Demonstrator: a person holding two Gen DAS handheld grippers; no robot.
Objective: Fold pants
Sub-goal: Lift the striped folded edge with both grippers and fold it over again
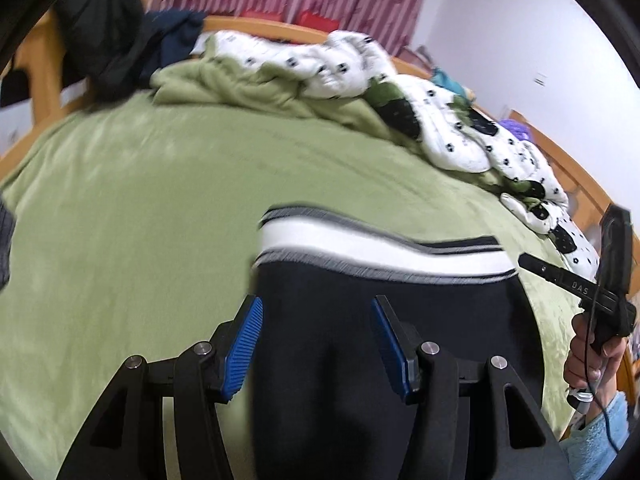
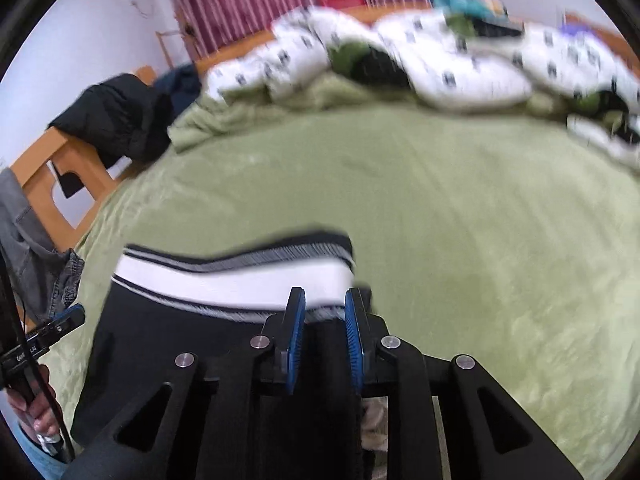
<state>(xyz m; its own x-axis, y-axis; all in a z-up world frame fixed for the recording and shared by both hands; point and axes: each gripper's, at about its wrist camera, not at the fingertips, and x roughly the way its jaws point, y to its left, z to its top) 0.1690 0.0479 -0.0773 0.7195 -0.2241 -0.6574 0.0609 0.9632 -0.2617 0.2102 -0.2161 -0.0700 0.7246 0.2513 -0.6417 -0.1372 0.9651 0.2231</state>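
Black pants [image 1: 384, 304] with a white-and-grey striped waistband [image 1: 360, 248] lie on the green bedspread, waistband away from me. My left gripper [image 1: 316, 312] is open, its blue pads [image 1: 244, 344] spread over the left part of the pants. In the right wrist view the pants [image 2: 180, 332] lie lower left. My right gripper [image 2: 325, 304] has its pads a narrow gap apart at the right end of the waistband [image 2: 240, 280], with fabric showing between them. The right gripper's body also shows in the left wrist view [image 1: 608, 280].
The green bedspread [image 1: 140, 208] covers the bed. A rumpled white spotted duvet [image 1: 440, 120] lies along the far side. A dark jacket [image 1: 100, 40] hangs on the wooden bed frame [image 2: 52, 176]. Grey jeans [image 2: 32, 248] lie at the left edge.
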